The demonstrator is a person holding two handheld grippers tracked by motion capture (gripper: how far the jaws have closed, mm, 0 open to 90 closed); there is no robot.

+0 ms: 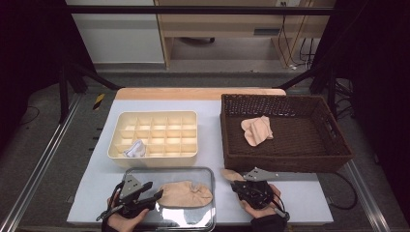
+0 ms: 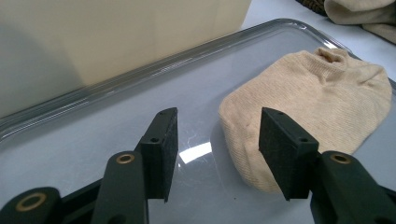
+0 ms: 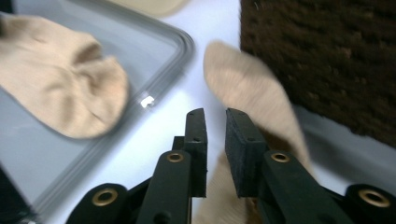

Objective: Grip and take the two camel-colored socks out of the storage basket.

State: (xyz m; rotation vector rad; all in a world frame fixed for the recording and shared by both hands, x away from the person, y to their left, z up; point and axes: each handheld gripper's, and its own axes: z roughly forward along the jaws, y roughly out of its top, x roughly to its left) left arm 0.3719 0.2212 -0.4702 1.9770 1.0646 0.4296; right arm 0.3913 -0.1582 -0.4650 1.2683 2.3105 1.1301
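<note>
Nearest to the person, the left tongs (image 1: pixel 153 195) stand released over the clear glass tray with rounded corners (image 1: pixel 145 173), their pads on each side of the toe end of the beige knitted sock (image 1: pixel 186 194) that lies flat in the tray, but not pressing on it. The right tongs (image 1: pixel 240 184) are on the white counter (image 1: pixel 300 193) beside the tray; their pads are narrowly apart above a second beige sock (image 3: pixel 247 88) lying against the front wall of the dark brown woven basket (image 1: pixel 285 162), and I judge they do not grip it. The step in hand seems to be pairing or folding the socks. Next, each tongs must clench on its sock. Farther away, a cream plastic divided organizer box (image 1: pixel 159 118) holds one small white rolled item (image 1: pixel 134 150), and folded beige socks (image 1: pixel 257 129) wait in the basket.
</note>
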